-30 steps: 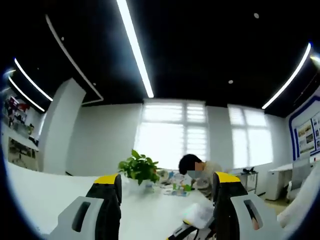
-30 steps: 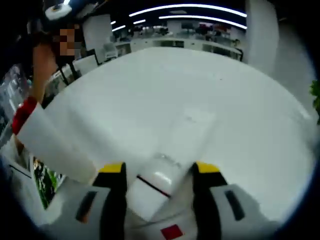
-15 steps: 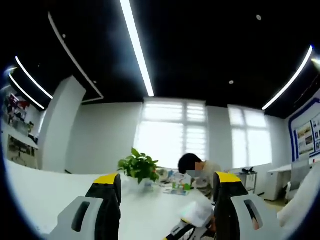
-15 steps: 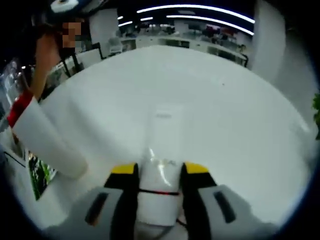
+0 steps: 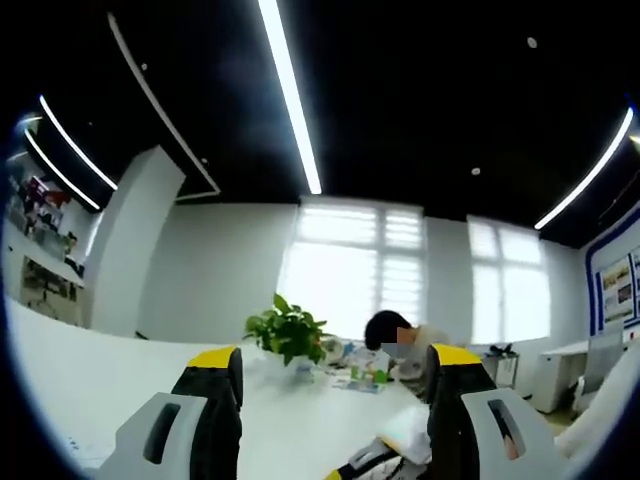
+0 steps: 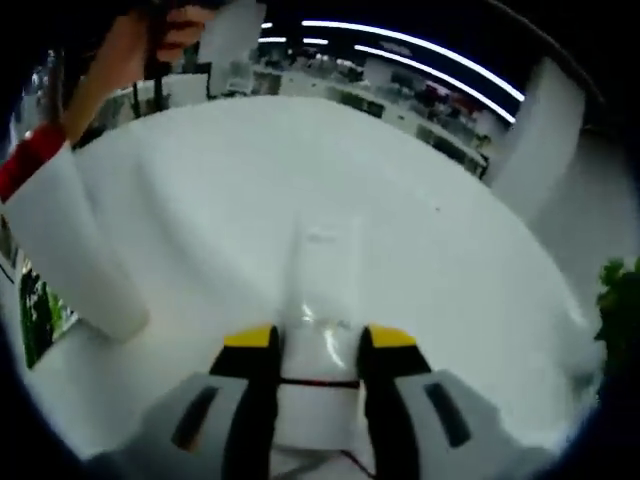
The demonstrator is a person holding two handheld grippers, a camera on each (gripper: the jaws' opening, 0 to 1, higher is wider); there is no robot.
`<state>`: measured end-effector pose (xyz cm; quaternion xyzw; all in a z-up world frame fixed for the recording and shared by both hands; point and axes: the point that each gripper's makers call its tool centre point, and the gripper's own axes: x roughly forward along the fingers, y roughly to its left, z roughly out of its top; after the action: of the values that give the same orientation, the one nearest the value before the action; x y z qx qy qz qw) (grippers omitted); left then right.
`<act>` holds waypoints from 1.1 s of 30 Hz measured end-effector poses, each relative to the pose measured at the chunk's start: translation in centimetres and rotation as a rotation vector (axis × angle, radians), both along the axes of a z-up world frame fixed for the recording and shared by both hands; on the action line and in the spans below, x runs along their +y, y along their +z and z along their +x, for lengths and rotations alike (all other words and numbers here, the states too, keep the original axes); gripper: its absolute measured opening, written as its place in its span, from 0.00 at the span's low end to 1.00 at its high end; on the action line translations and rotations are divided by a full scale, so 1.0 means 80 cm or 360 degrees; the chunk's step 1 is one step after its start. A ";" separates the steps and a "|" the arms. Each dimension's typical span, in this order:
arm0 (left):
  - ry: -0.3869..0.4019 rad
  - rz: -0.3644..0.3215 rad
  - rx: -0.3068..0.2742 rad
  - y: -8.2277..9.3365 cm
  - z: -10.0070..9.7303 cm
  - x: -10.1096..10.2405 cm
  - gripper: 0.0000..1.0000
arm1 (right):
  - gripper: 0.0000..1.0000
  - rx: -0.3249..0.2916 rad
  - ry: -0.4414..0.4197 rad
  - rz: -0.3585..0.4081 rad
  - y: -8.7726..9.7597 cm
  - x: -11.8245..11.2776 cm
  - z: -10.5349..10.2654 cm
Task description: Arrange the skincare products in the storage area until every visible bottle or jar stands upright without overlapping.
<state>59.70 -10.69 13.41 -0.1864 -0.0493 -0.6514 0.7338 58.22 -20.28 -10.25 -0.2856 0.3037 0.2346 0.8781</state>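
Note:
In the right gripper view my right gripper point(image 6: 318, 340) is shut on a white skincare bottle point(image 6: 321, 285). The bottle has a thin dark-red band near the jaws and points away along them over the white table point(image 6: 420, 260). In the left gripper view my left gripper point(image 5: 335, 358) is open, its yellow-tipped jaws wide apart with nothing between them. It is aimed up across the table towards the windows. A white object point(image 5: 408, 442), too small to identify, shows low beside its right jaw.
A person's white sleeve with a red cuff point(image 6: 65, 240) crosses the left of the right gripper view, close to the bottle. A potted plant point(image 5: 287, 335) and small items stand at the far end of the table, where a seated person point(image 5: 395, 345) leans over.
The right gripper's jaws have shut on the white bottle, which now lies straight between them instead of skewed. Both views have shifted a little with the hands. The left gripper stays open.

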 end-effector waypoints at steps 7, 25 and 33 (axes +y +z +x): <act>-0.0007 0.0003 -0.0012 -0.002 -0.011 0.000 0.77 | 0.32 -0.0181 0.0095 -0.0370 0.008 0.000 0.014; 0.0040 -0.0006 0.0037 -0.010 0.002 0.006 0.75 | 0.31 -0.0369 0.0038 -0.0709 0.019 -0.002 0.009; 0.0038 0.0001 0.0035 -0.014 -0.001 0.004 0.72 | 0.31 -0.0470 0.0087 -0.0743 0.036 0.002 0.016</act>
<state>59.58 -10.39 12.33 -0.1927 -0.0434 -0.6404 0.7422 59.52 -20.11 -7.37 -0.5195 0.2105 0.1377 0.8166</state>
